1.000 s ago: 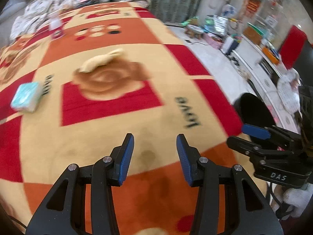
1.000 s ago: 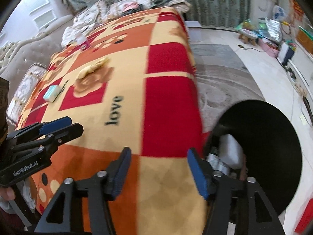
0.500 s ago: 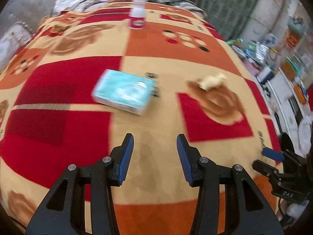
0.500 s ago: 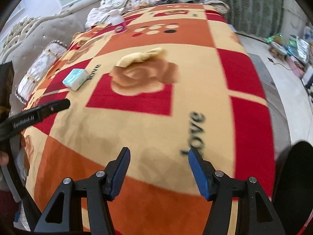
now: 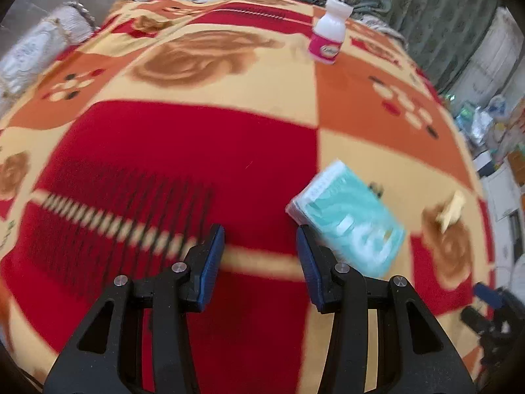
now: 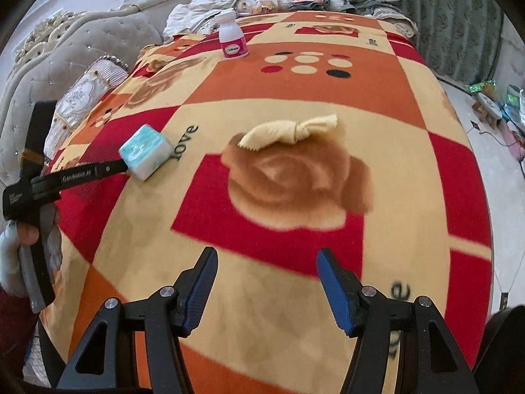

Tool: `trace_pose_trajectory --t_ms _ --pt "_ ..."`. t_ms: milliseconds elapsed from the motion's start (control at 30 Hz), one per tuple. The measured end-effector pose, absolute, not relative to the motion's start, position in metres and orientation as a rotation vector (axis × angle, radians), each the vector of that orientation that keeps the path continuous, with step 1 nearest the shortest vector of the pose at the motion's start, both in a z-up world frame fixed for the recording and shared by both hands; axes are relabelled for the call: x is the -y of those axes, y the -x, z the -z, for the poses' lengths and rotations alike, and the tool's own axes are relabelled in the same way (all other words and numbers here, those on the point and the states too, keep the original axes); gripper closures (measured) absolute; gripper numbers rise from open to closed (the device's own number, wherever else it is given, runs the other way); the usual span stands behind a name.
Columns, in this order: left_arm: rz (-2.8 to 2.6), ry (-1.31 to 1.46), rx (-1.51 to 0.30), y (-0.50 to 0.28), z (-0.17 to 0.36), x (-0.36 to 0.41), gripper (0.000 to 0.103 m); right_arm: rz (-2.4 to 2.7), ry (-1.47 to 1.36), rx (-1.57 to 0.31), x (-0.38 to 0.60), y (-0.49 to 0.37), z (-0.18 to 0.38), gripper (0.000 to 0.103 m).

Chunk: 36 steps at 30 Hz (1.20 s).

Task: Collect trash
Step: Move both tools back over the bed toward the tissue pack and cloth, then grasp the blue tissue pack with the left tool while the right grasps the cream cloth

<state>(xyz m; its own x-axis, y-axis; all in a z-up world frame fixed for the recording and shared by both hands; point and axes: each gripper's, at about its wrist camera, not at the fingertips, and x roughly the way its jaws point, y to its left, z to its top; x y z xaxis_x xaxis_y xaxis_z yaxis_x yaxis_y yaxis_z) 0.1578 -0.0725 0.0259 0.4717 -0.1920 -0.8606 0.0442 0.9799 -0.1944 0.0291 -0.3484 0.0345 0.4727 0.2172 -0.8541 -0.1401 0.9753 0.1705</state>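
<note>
Just right of the empty left hand-held gripper [image 5: 260, 256] lies a tissue pack [image 5: 347, 221].

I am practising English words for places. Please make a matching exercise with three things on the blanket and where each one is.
Things:
1. tissue pack
2. twisted yellow wrapper
3. white bottle

Places:
A. far end of the blanket, near the pillows
B. at the upper edge of the brown rose pattern
C. beside the tip of the left tool

Pairs: 1-C, 2-B, 3-A

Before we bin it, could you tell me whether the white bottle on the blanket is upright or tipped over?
Upright: the white bottle stands on its base on the blanket, cap on top.
</note>
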Motion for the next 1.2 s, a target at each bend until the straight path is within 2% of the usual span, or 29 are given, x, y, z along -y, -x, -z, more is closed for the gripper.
trace_pose_trajectory --t_ms 167,367,467,600,667,700,767,800,1200 --pt "0.220 0.217 -1.068 -0.188 -0.030 0.085 0.059 -0.185 -0.162 -1.052 0.364 -0.056 -0.037 0.040" --pt "0.289 0.238 -1.039 -0.179 -0.052 0.085 0.059 -0.176 -0.242 -1.043 0.363 -0.095 -0.034 0.040" --pt "0.305 0.227 -1.024 -0.170 -0.059 0.084 0.050 -0.165 -0.243 -1.041 0.354 -0.114 -0.028 0.040" --pt "0.335 0.209 -1.020 -0.161 -0.063 0.090 0.049 -0.157 -0.214 -1.002 0.344 -0.130 -0.023 0.040" --pt "0.346 0.192 -1.018 -0.159 -0.063 0.098 0.049 -0.157 -0.186 -0.976 0.341 -0.134 -0.022 0.047" --pt "0.357 0.178 -1.022 -0.158 -0.061 0.103 0.049 -0.151 -0.164 -0.966 0.340 -0.135 -0.021 0.059" --pt "0.373 0.157 -1.030 -0.157 -0.058 0.114 0.049 -0.154 -0.149 -0.961 0.343 -0.134 -0.021 0.070" --pt "0.376 0.149 -1.033 -0.156 -0.055 0.119 0.048 -0.165 -0.151 -0.966 0.346 -0.132 -0.021 0.079" --pt "0.331 0.051 -1.048 -0.169 -0.025 0.158 0.049 -0.223 -0.154 -0.947 0.374 -0.074 -0.037 0.081"
